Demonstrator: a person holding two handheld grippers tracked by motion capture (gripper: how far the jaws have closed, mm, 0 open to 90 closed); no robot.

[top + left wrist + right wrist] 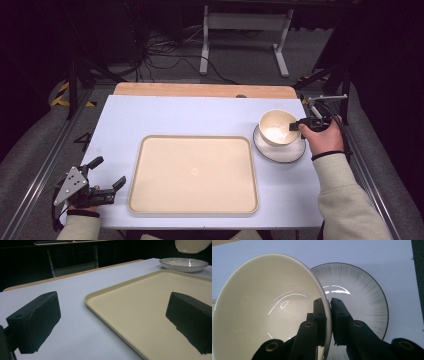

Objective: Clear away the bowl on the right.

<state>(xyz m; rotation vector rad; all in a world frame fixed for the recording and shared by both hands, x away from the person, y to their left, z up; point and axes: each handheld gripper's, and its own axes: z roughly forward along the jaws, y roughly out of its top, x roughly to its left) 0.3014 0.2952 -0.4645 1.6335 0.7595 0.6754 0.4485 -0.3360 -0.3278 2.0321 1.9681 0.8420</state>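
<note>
Over at 2 o'clock, right tool (300, 125) pinches the bowl (276, 127) rim, tilting it above the plate (292, 152); left tool (107, 172) waits open.

My high camera sits above my side of the table (150, 112) and looks forward and down, taking in the whole top and the floor beyond. The camera on my left gripper (100, 181) rides low, just above the surface, looking across the tray (140, 315) toward the far right corner, where the plate (183, 264) and the bowl (192, 245) show far off. The camera on my right gripper (329, 322) looks steeply down from very close onto the bowl (262, 307) and plate (362, 297). All three views share bowl and plate; the high and left views share the tray (193, 174).
</note>
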